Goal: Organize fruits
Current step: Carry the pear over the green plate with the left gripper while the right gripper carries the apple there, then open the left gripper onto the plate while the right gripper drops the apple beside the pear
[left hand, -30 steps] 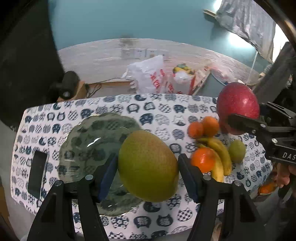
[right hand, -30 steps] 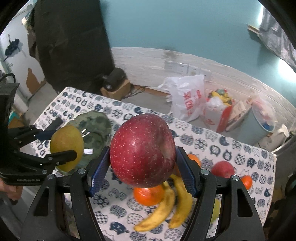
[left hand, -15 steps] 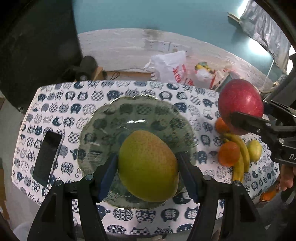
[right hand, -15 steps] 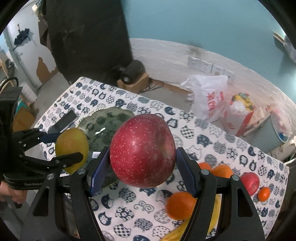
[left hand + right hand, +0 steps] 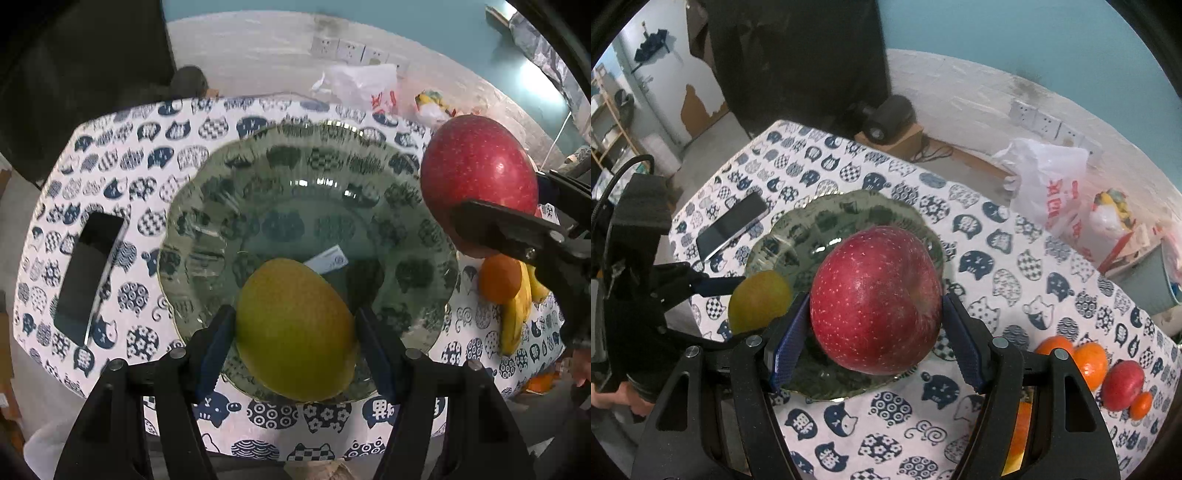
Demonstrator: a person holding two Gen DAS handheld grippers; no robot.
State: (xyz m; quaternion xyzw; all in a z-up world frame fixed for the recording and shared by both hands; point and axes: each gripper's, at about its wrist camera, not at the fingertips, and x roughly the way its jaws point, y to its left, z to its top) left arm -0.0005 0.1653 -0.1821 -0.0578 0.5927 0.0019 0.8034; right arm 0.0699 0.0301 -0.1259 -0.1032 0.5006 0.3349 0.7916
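Pear [image 5: 295, 328], yellow-green, sits clamped between the left gripper [image 5: 295, 332] fingers above the near rim of the glass plate [image 5: 369, 177]. Right gripper [image 5: 875, 328] pinches the red apple [image 5: 875, 299] between its pads, over the plate's right side.

Even indoor light, window glare upper right, strong fisheye bending, dark vignetted corners.

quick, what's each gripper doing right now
Left gripper: closed on the yellow-green fruit, over the glass plate.
Right gripper: closed on the red apple.
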